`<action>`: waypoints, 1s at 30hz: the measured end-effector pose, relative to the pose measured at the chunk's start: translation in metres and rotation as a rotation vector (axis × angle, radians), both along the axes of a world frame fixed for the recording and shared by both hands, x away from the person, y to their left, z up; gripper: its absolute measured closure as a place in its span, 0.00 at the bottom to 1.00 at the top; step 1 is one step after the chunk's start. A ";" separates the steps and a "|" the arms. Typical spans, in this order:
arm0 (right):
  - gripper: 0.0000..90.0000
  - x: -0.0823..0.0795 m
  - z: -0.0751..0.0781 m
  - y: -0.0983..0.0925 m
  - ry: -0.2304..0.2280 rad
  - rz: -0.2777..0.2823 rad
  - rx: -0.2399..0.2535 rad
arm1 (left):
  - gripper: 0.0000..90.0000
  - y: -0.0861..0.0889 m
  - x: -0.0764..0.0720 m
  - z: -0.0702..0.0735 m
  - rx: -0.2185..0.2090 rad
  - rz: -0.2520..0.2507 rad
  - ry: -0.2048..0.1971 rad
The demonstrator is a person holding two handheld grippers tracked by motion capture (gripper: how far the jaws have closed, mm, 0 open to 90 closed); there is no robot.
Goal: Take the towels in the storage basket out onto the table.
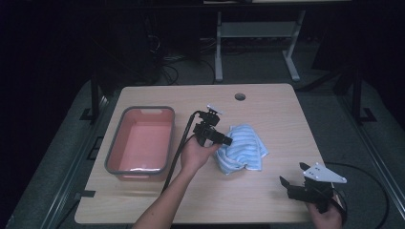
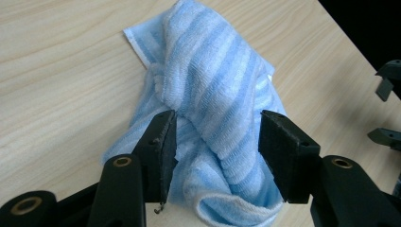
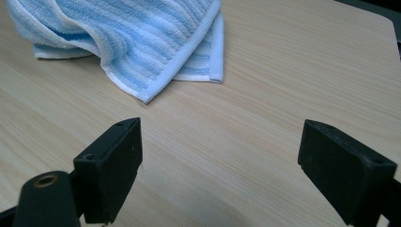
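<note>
The high view shows a pink tub with a grey rim at the left part of the table, and a round hole near the far edge; the gripper views show the wood and the towel from close. In the left gripper view, two dark jaw tips of the other gripper stand at the right edge. The table is of pale wood, and around it the room is dark, with a grey floor, cables and a metal frame behind. The blue striped towel lies crumpled near the middle of the table. The left gripper hangs over it with the jaws half open; a fold of towel lies between them, but the pads do not press it. The right gripper is well apart from the towel, near the front right corner, jaws wide open over bare wood, holding nothing.
</note>
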State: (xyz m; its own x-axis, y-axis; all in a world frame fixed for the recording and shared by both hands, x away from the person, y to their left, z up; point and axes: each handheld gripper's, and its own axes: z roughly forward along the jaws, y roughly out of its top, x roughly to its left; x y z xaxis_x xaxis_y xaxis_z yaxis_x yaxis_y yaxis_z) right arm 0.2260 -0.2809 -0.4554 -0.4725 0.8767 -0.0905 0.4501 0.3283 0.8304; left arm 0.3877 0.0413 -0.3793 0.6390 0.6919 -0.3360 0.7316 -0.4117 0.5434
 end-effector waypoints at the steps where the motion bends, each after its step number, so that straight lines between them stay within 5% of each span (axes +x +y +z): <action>1: 0.16 0.000 0.000 0.000 0.002 0.000 0.002 | 0.51 0.001 -0.001 0.000 -0.001 -0.003 -0.001; 13: 0.16 0.002 -0.002 -0.002 0.004 -0.005 -0.002 | 0.46 0.014 -0.015 0.005 -0.021 -0.028 -0.034; 30: 0.16 0.006 -0.004 0.000 0.019 -0.005 -0.007 | 0.36 0.038 -0.022 -0.003 -0.031 0.002 -0.021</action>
